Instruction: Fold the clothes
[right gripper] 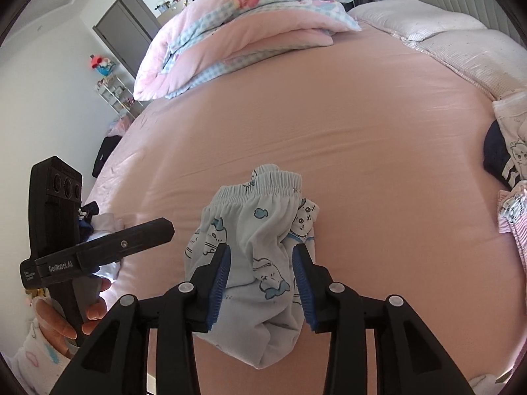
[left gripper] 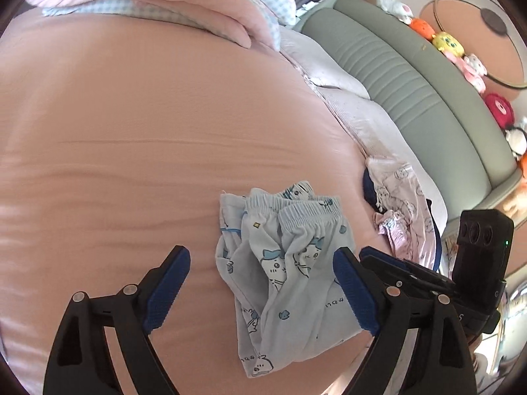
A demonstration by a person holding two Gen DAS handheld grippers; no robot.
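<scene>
Your left gripper (left gripper: 262, 291) stands wide open over the pink bedsheet (left gripper: 131, 151), its blue pads (left gripper: 166, 288) clear of the cloth. The light blue cartoon-print shorts (left gripper: 280, 263) lie bunched on the sheet, waistband away from you, closer to the right-hand pad. Just beyond that pad your right gripper (left gripper: 372, 255) pokes in, with a pile of pink clothes (left gripper: 403, 210) behind it by the grey headboard (left gripper: 411, 92).
</scene>
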